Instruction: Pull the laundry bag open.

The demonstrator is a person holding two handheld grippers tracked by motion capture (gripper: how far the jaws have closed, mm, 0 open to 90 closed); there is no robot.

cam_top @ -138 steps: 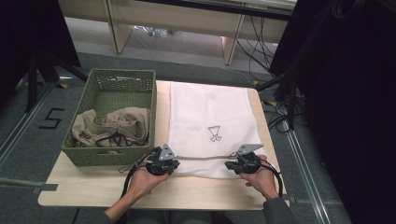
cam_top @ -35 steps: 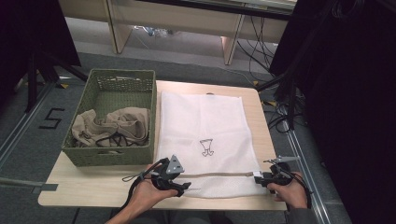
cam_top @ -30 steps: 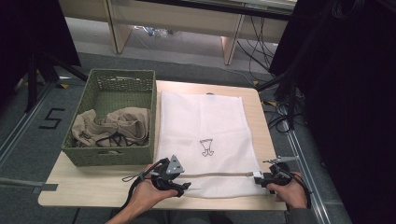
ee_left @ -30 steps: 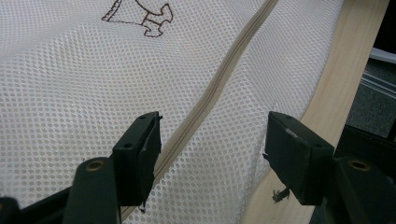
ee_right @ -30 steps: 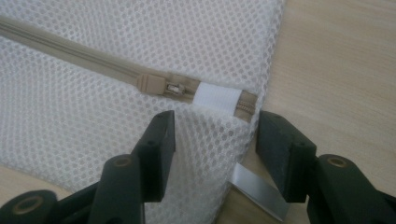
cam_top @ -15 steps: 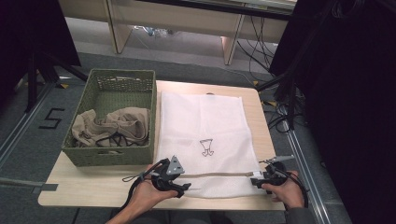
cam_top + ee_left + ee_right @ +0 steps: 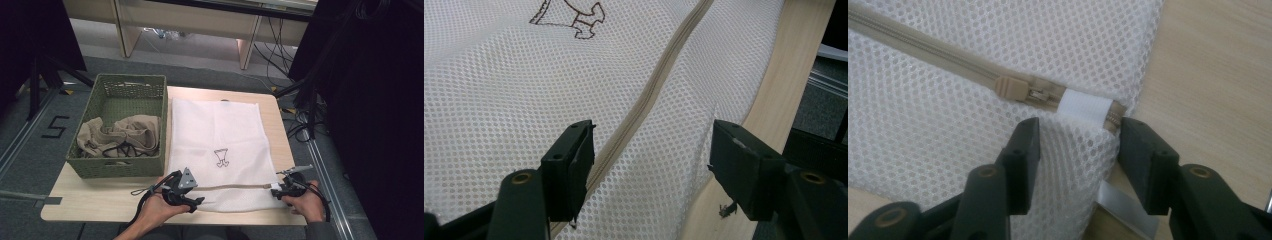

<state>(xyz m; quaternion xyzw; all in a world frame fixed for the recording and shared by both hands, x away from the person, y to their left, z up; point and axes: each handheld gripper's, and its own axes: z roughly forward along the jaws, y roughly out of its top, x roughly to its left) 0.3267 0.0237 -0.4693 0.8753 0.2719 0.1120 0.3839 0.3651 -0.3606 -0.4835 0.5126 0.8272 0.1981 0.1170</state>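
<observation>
One mesh laundry bag (image 7: 215, 145), one basket (image 7: 120, 125), two grippers.

White mesh laundry bag (image 7: 215, 145) lies flat on table, zipped.

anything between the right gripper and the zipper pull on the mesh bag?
Nothing visible. In the right gripper view the zipper pull lies exposed on the mesh bag, just beyond the right gripper. Its jaws have just been closing, with a fold of mesh and the white end tab between them.
</observation>
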